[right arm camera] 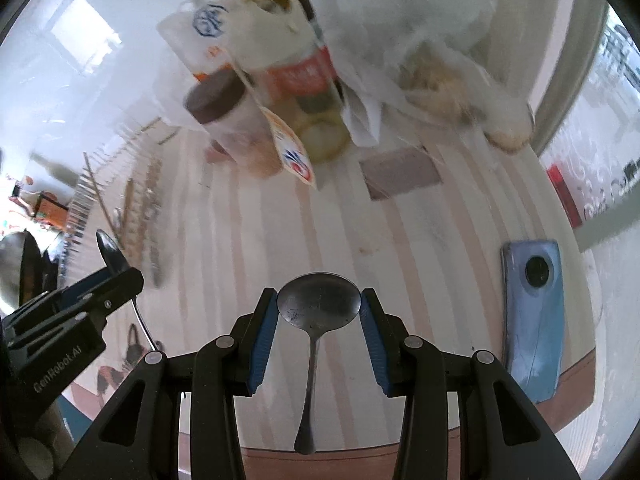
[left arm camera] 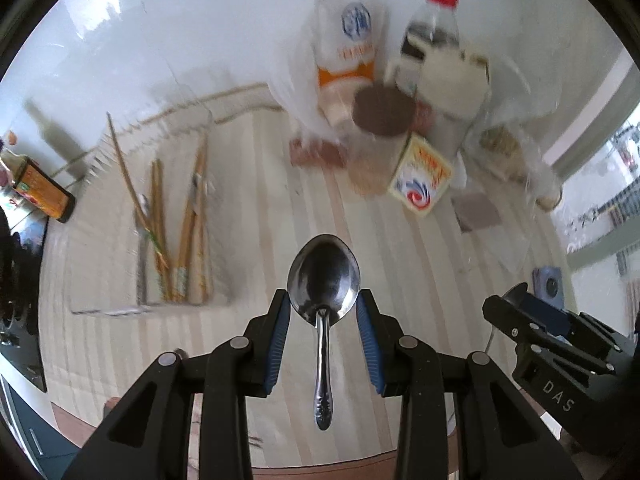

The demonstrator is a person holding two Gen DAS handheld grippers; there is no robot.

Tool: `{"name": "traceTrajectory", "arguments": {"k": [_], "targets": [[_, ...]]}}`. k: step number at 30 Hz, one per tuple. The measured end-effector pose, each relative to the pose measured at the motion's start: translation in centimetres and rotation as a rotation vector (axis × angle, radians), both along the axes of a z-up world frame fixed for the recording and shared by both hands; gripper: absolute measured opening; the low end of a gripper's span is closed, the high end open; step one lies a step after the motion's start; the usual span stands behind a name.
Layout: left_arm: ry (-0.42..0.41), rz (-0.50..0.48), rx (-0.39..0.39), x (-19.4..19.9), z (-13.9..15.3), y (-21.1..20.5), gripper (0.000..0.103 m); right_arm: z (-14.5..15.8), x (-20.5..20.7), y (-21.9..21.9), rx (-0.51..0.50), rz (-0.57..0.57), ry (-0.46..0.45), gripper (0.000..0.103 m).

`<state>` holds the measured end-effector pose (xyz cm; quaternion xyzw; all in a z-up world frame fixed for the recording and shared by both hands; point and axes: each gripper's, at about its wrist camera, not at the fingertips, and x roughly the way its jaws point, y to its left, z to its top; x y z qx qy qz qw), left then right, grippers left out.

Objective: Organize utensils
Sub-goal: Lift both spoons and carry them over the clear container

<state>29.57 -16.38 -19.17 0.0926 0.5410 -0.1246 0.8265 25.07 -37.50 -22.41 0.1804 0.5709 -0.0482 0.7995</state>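
My left gripper (left arm camera: 323,309) is shut on a shiny steel spoon (left arm camera: 323,276), bowl forward, handle hanging back between the fingers, held above the striped tablecloth. My right gripper (right arm camera: 319,306) is shut on a duller, rounder spoon (right arm camera: 318,302) in the same way. A clear utensil tray (left arm camera: 152,304) at the left holds several wooden chopsticks (left arm camera: 160,216) and a metal utensil. The left gripper with its spoon also shows in the right wrist view (right arm camera: 114,268), beside the tray (right arm camera: 136,216). The right gripper's body shows in the left wrist view (left arm camera: 552,340).
Bottles, a brown-lidded jar (left arm camera: 382,114), a yellow box (left arm camera: 420,178) and plastic bags crowd the back of the table. A blue phone (right arm camera: 534,316) lies at the right edge. A brown card (right arm camera: 400,174) lies mid-table. A sauce bottle (left arm camera: 40,188) and a stove stand at the left.
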Motion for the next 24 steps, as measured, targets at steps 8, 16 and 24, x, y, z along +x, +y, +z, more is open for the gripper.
{"name": "traceTrajectory", "arguments": {"k": [8, 16, 24], "targets": [[-0.115, 0.051, -0.029, 1.2, 6.0, 2.3, 0.030, 5.9, 2.5, 2.2, -0.008, 0.069, -0.132, 0.044], [-0.177, 0.144, -0.071, 5.3, 13.5, 8.2, 0.030, 13.1, 8.7, 6.7, 0.032, 0.170, -0.260, 0.044], [-0.072, 0.275, -0.065, 11.5, 12.5, 16.8, 0.030, 13.4, 17.3, 15.6, 0.121, 0.289, -0.211, 0.044]]}}
